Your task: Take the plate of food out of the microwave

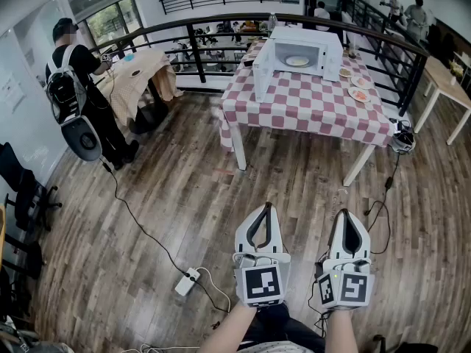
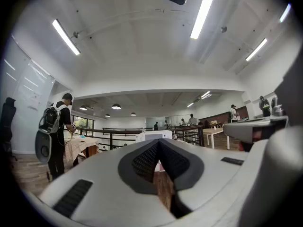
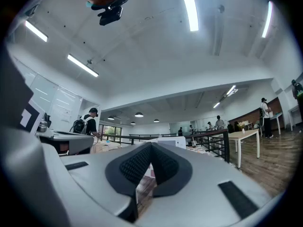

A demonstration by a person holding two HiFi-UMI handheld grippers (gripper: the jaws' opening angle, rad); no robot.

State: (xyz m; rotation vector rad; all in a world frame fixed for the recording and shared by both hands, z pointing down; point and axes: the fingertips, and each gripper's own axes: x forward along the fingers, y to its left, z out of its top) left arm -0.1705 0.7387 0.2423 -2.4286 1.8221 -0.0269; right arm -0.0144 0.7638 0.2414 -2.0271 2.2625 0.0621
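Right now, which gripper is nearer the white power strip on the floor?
Left. The left gripper hangs just right of the power strip; the right gripper is farther right, beyond it.

Standing well back from the microwave (image 1: pixel 298 54), both grippers closed and empty.

Holding the left gripper (image 1: pixel 264 207) and the right gripper (image 1: pixel 348 213) side by side, near each other but apart, roughly level, tips aimed toward the microwave, which sits far ahead and between their two lines. Reaching in with the bare left forearm (image 1: pixel 227 331) and right forearm (image 1: pixel 338 334) just behind the marker cubes, both cubes turned up to the head view. Showing jaws pressed tip to tip in the left gripper view (image 2: pixel 158 141) and the right gripper view (image 3: pixel 151 144), nothing between them.
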